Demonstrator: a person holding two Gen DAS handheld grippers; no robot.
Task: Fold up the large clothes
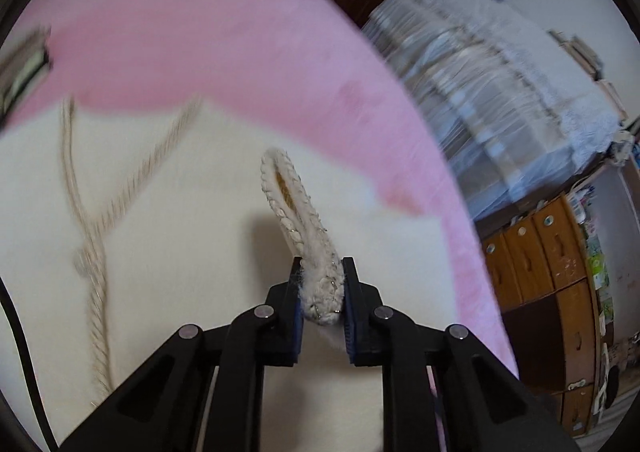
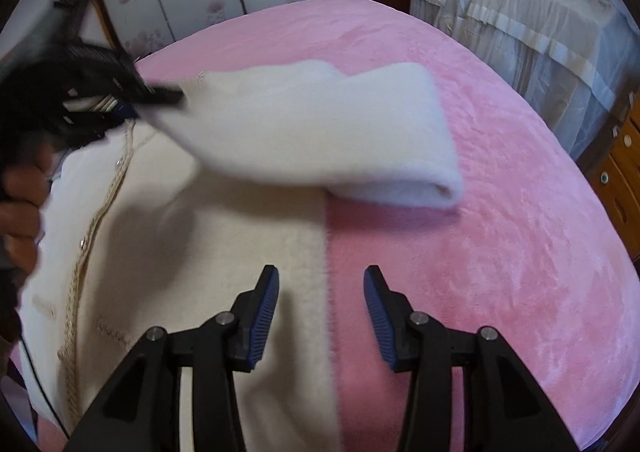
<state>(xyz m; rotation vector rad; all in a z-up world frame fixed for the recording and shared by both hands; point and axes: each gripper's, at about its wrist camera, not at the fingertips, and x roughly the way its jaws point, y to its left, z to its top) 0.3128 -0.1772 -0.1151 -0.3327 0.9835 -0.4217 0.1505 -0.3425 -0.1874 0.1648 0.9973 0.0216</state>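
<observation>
Folding a sleeve across the body. The cream fleece garment [image 2: 224,220] lies flat on the pink bed cover [image 2: 500,180], front up, its braided trim [image 2: 86,236] running down the middle. The left gripper [image 1: 322,284] is clamped on the braided cuff [image 1: 296,212] of the sleeve [image 2: 320,132]; the right wrist view shows that sleeve lifted and drawn across the chest, its far end doubled over beyond the garment's straight side edge. The right gripper [image 2: 322,308] hangs open and empty over that side edge, touching nothing. To do this step well, the cuff should probably travel level and taut so the sleeve hinges cleanly at the shoulder, then settle parallel to the hem before release. The right gripper could usefully pin the side edge, since soft fleece tends to drag the body along.
</observation>
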